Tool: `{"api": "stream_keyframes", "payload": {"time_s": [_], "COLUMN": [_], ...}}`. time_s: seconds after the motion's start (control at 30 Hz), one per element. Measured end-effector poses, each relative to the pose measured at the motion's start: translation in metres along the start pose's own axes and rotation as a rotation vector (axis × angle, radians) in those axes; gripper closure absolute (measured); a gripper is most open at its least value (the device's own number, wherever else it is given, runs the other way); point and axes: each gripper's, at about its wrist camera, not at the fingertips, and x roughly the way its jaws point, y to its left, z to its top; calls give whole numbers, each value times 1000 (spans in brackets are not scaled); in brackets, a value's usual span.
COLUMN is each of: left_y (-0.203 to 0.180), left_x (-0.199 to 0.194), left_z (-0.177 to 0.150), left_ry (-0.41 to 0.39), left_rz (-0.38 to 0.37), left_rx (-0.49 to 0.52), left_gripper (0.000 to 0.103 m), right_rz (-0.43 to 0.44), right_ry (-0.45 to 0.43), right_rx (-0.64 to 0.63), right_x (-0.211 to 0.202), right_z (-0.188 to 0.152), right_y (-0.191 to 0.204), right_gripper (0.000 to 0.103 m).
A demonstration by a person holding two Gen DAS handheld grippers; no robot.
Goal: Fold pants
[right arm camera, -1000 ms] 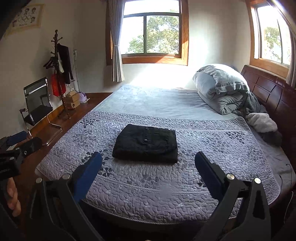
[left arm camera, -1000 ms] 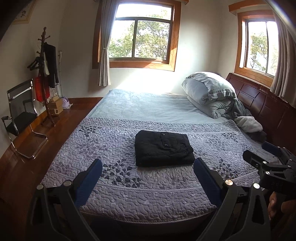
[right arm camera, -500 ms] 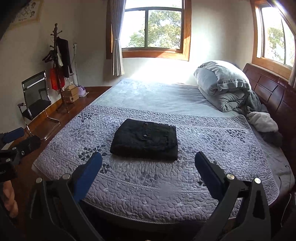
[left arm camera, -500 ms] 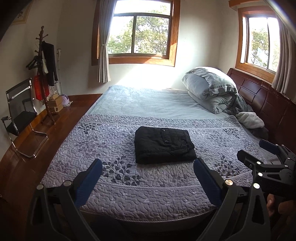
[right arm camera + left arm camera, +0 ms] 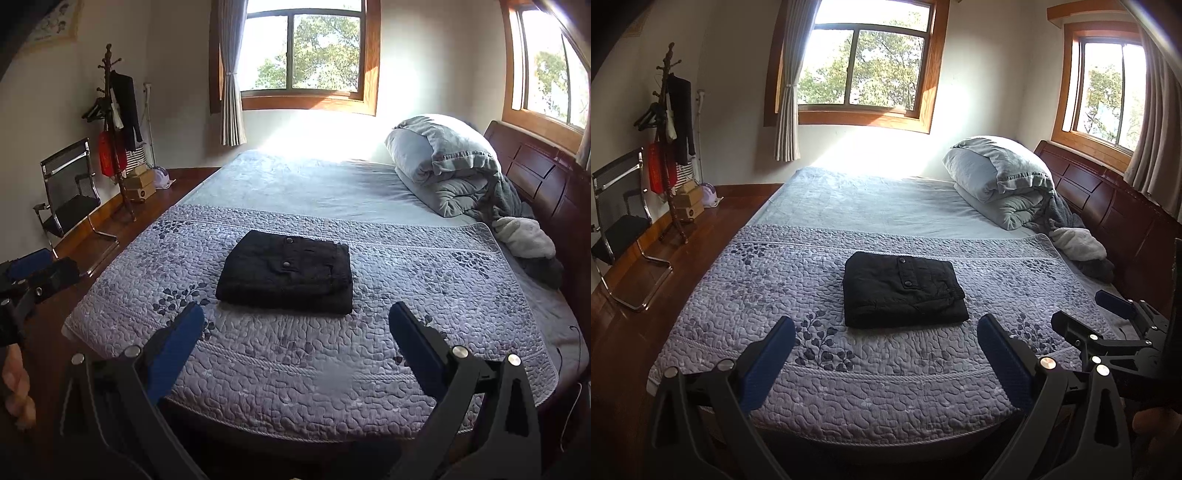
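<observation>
Black pants (image 5: 901,290) lie folded into a compact rectangle on the quilted purple bedspread (image 5: 849,354), also in the right wrist view (image 5: 286,271). My left gripper (image 5: 886,328) is open and empty, held in the air short of the bed's near edge, well back from the pants. My right gripper (image 5: 295,321) is open and empty at about the same distance. The right gripper also shows at the right edge of the left wrist view (image 5: 1108,325); the left gripper shows at the left edge of the right wrist view (image 5: 29,273).
A folded grey duvet (image 5: 1001,173) and loose clothes (image 5: 1078,245) lie by the wooden headboard (image 5: 1108,199) at the right. A coat rack (image 5: 670,140), boxes (image 5: 689,206) and a black chair (image 5: 620,225) stand on the wood floor at the left.
Both grippers have drawn slightly back and shifted; the pants sit a little differently in each view. The pants themselves have not moved. Both grippers stay open.
</observation>
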Motion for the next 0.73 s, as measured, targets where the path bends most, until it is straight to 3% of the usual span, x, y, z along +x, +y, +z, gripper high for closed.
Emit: {"api": "stream_keyframes", "payload": {"time_s": [0.33, 0.73], "left_y": [-6, -7], "left_x": [2, -3], "left_z": [-2, 3], "left_ry": [6, -8], "left_rz": [-6, 44], "left_rx": [33, 49], "left_gripper": [4, 4], "right_rz": [-5, -25], "right_ry": [4, -5], "right_rx": [13, 9], "right_x": [2, -2], "right_z": [-1, -3], "right_y": [-6, -7], "right_gripper": [3, 3]}}
